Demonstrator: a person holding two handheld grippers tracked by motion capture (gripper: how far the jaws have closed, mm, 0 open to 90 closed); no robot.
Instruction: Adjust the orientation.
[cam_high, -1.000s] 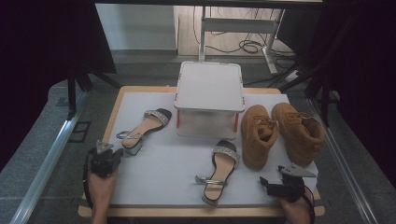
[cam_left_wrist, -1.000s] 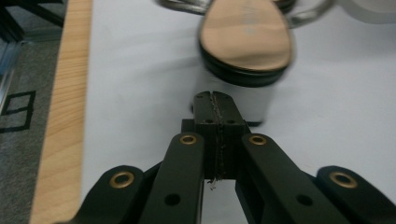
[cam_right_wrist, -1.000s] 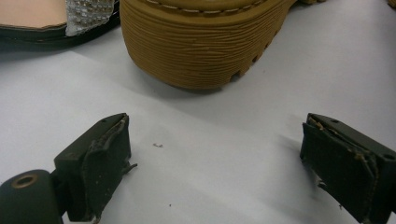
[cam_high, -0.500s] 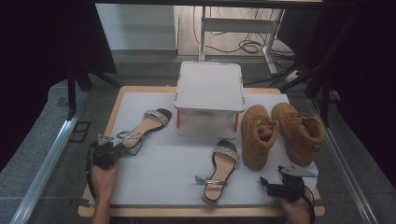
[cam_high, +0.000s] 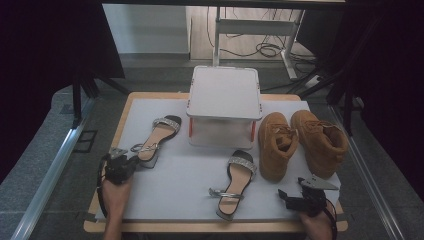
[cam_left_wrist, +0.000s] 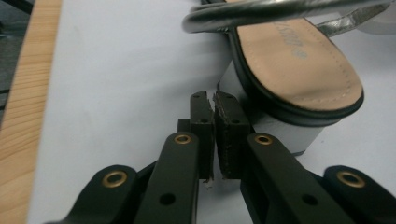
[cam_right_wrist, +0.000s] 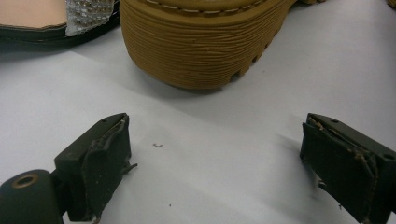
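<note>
Counting what lies on my white table mat (cam_high: 180, 185): two block-heeled sandals, two tan boots and one white lidded box (cam_high: 224, 106) at the far middle. My left gripper (cam_high: 134, 161) sits at the heel of the left sandal (cam_high: 156, 138), which lies near the mat's left edge with its toe pointing away from me. In the left gripper view its jaws have just been parting a little, yet they stand almost together with a thin slit between the pads and nothing caught in it; the tips lie just beside the sandal's pale block heel (cam_left_wrist: 275, 123) (touching it or not, I cannot tell from this angle). The second sandal (cam_high: 235, 181) lies near the middle of the mat, well apart from the first. My right gripper (cam_high: 286, 196) rests low at the near right corner, jaws spread wide and empty, aimed at the ribbed sole of the nearer boot (cam_right_wrist: 201, 42). That boot (cam_high: 275, 144) stands touching its mate, the right boot (cam_high: 320, 142), right of the box.
</note>
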